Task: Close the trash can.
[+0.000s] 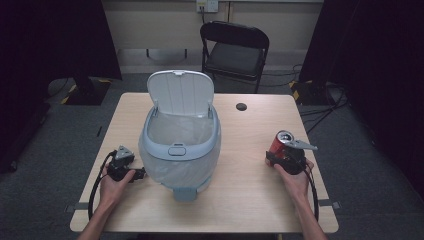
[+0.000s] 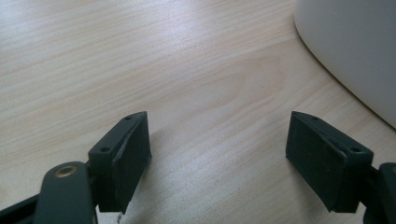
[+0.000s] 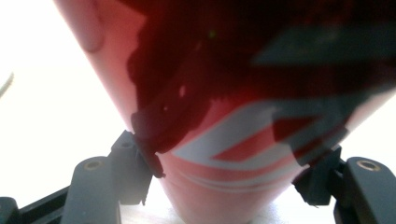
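Observation:
A red drinks can (image 1: pixel 278 143) stands upright on the right side of the wooden table (image 1: pixel 250 200). My right gripper (image 1: pixel 280 154) reaches it from the near side, and its pads press on both flanks of the can (image 3: pixel 224 116), low on the body. At the table's left my left gripper (image 1: pixel 138 174) rests on the wood beside the bin, held in a hand. Its jaws stand wide open (image 2: pixel 217 149) with only bare tabletop (image 2: pixel 140 56) between them.
A pale blue-grey pedal bin (image 1: pixel 180 145) with a plastic liner stands mid-table, lid (image 1: pixel 180 92) swung up and open; its white wall (image 2: pixel 355 46) lies just right of the left jaws. A black folding chair (image 1: pixel 235 50) stands beyond the far edge. A cable hole (image 1: pixel 241 106) marks the back.

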`<state>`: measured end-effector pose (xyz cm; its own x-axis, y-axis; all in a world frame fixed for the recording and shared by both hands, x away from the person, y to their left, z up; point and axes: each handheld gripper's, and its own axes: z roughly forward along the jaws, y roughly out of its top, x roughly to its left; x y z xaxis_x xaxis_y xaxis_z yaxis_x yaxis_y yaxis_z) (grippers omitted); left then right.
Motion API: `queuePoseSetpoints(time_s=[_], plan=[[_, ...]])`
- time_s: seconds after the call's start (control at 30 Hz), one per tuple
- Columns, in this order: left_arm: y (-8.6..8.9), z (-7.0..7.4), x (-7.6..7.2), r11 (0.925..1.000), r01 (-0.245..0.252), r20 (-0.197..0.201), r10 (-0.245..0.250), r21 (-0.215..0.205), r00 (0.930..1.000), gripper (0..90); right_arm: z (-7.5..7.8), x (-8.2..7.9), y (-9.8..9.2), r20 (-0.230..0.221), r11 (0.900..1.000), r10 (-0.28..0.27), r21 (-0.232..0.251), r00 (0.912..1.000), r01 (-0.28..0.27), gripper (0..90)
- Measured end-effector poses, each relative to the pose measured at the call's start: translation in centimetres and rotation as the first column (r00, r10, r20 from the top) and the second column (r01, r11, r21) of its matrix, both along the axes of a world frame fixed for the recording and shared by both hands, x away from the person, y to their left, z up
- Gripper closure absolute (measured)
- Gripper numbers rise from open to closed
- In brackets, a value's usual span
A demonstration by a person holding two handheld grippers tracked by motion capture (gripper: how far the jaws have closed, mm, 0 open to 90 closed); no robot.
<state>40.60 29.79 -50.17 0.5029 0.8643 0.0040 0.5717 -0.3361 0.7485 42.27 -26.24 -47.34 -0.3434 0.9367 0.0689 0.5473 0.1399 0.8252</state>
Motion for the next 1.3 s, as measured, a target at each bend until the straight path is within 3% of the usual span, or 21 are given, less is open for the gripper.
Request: queuePoseSetpoints(time_s=[0.23, 0.57, 0.7, 0.87, 1.0, 1.07, 1.3], plan=[[0.1, 0.0, 0.1, 1.0000, 0.006, 0.000, -0.006, 0.003, 1.0000, 20.9, 1.7, -1.0, 0.7, 0.017, 0.996, 0.041, 0.075, 0.9990, -0.043, 33.5], [0.2, 0.0, 0.3, 0.9999, 0.010, -0.003, -0.010, 0.005, 0.9999, 18.8, 3.8, -2.6, 2.8, 0.030, 0.984, 0.141, 0.108, 0.9896, -0.143, 33.8], [0.2, -0.1, 0.4, 1.0000, 0.007, -0.010, -0.007, 0.004, 0.9999, 16.7, 5.1, -3.4, 3.4, 0.062, 0.976, 0.169, 0.128, 0.9836, -0.176, 33.8], [0.2, -0.1, 0.6, 1.0000, 0.003, -0.015, -0.002, 0.006, 0.9999, 13.0, 6.7, -4.3, 4.3, 0.093, 0.959, 0.230, 0.146, 0.9686, -0.242, 33.7], [0.2, -0.1, 0.6, 0.9999, -0.001, -0.018, 0.001, 0.013, 0.9998, 11.0, 8.1, -4.7, 4.9, 0.117, 0.953, 0.252, 0.142, 0.9607, -0.267, 33.7], [0.2, -0.1, 0.6, 0.9999, -0.001, -0.019, 0.001, 0.011, 0.9998, 11.0, 9.0, -4.8, 5.1, 0.157, 0.950, 0.267, 0.124, 0.9507, -0.288, 33.6], [0.2, -0.1, 0.6, 0.9999, -0.001, -0.017, 0.001, 0.013, 0.9999, 11.0, 11.8, -5.1, 5.2, 0.198, 0.935, 0.291, 0.147, 0.9359, -0.322, 33.6]])
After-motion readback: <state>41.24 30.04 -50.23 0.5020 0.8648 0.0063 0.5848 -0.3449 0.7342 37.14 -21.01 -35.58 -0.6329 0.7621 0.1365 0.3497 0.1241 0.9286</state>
